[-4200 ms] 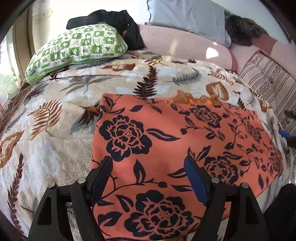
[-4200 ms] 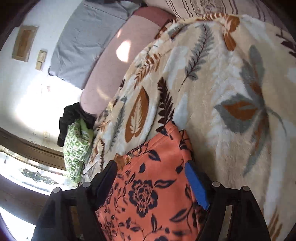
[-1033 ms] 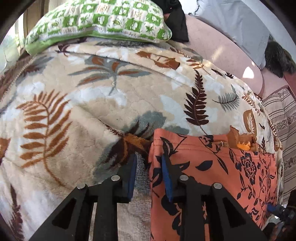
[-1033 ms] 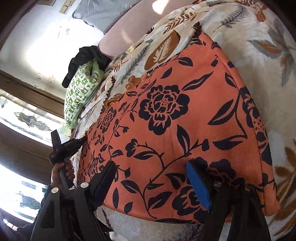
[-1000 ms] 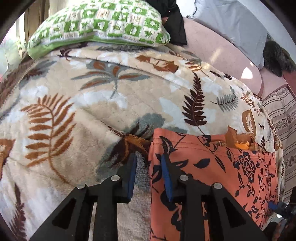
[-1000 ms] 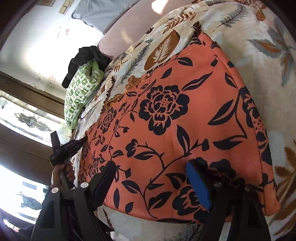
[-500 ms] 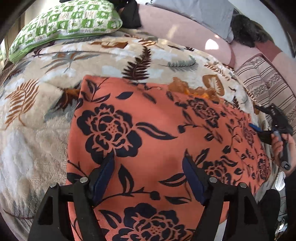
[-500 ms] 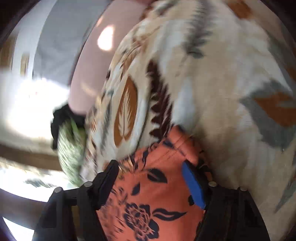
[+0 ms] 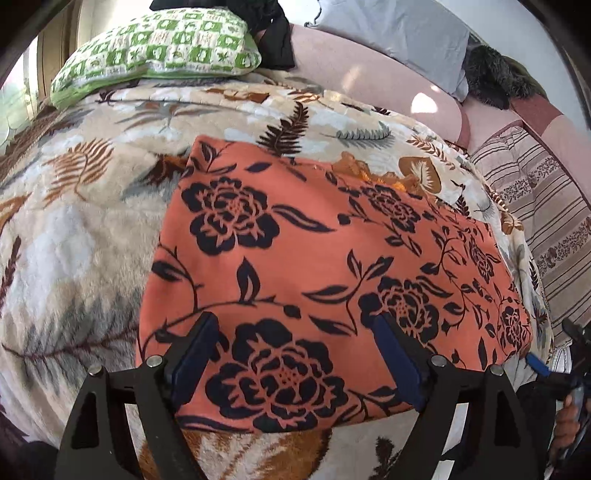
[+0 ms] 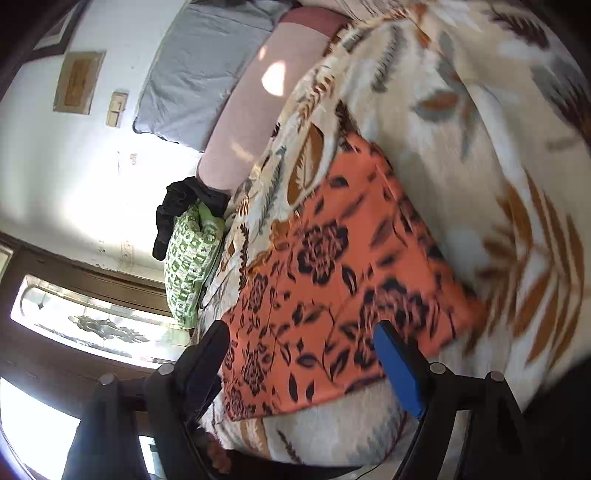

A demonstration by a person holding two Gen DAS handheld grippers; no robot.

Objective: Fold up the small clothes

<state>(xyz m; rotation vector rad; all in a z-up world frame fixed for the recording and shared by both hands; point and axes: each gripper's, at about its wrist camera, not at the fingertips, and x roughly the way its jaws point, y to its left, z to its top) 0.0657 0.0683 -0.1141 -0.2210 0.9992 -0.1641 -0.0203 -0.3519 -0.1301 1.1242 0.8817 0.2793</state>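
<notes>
An orange cloth (image 9: 332, 266) with big black flowers lies flat on a bed, on top of a fuzzy blanket (image 9: 74, 229) that has brown and gray leaves on it. The cloth looks like a neat, wide shape with straight edges, and its near edge sits close to the edge of the bed. The left hand-held gripper (image 9: 295, 354) hangs just over the near part of the cloth. Its two blue pads are spread wide apart, and its jaws have just been opening. Nothing is pinched between them; the cloth only lies under them. The right hand-held gripper (image 10: 306, 362) is over the other end of the same cloth (image 10: 332, 280), seen from the side. Its jaws are spread wide too and have just been opening, and they pinch nothing. That picture is a bit blurry. In the left wrist view, the right gripper's blue tip and the person's hand (image 9: 565, 424) that holds it peek in at the right edge, just past the corner of the cloth. At the far end of the bed lies a green and white pillow (image 9: 159, 51) with a black cloth (image 9: 273, 33) beside it. Behind them are a long pink bolster (image 9: 369, 77) and a gray pillow (image 9: 399, 33). A striped sheet (image 9: 535, 206) shows past the blanket on the right.
</notes>
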